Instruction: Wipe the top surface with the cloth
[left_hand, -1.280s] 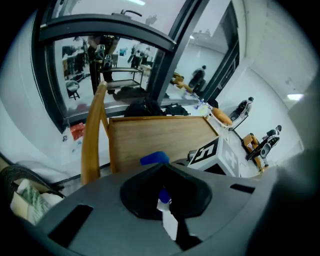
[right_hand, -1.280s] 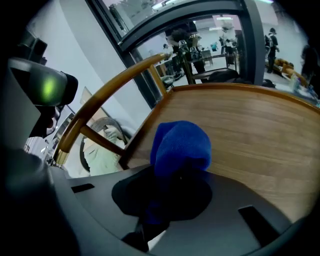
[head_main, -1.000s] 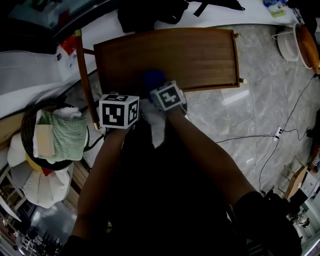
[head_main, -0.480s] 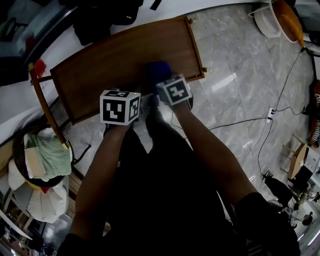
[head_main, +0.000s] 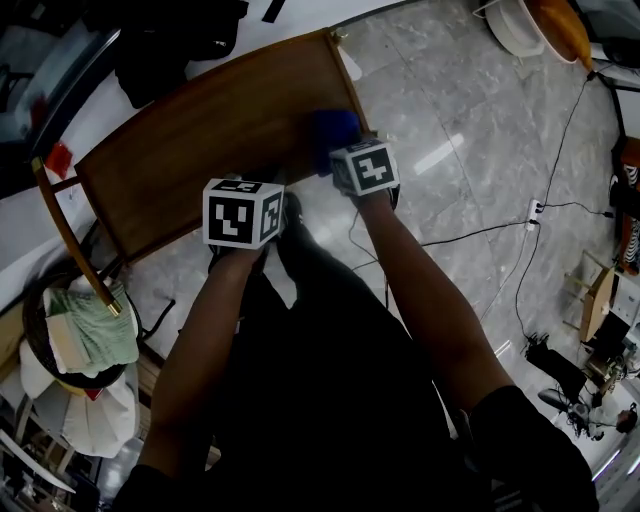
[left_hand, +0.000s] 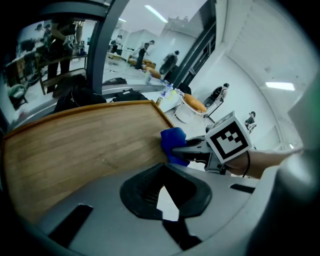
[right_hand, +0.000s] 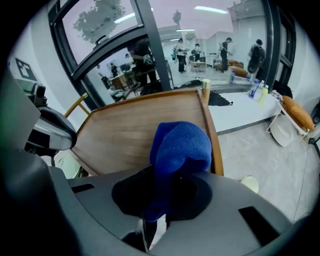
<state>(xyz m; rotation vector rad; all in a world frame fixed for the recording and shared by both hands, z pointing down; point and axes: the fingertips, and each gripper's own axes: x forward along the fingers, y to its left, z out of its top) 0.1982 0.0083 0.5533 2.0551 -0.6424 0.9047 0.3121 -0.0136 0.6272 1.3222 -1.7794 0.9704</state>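
Note:
A wooden table top (head_main: 210, 130) fills the upper left of the head view. My right gripper (head_main: 347, 150) is shut on a bunched blue cloth (head_main: 333, 128), which rests on the wood near the table's right edge. In the right gripper view the blue cloth (right_hand: 180, 147) bulges out of the gripper's mouth (right_hand: 167, 192) above the wooden top (right_hand: 135, 132). The left gripper view shows the right gripper (left_hand: 189, 148) pressing the cloth (left_hand: 173, 144) at the board's right end. My left gripper (head_main: 241, 205) hovers at the table's front edge; its jaws are hidden.
At lower left stands a dark basket (head_main: 40, 300) holding a green cloth (head_main: 95, 330). A wooden chair rail (head_main: 70, 235) runs beside the table. Cables (head_main: 500, 225) lie on the marble floor. A white basin (head_main: 520, 25) sits at top right, and black bags (head_main: 170, 35) lie behind the table.
My right gripper has carried the blue cloth rightward along the table top, from the front middle to near the right edge. The left gripper stays by the front edge.

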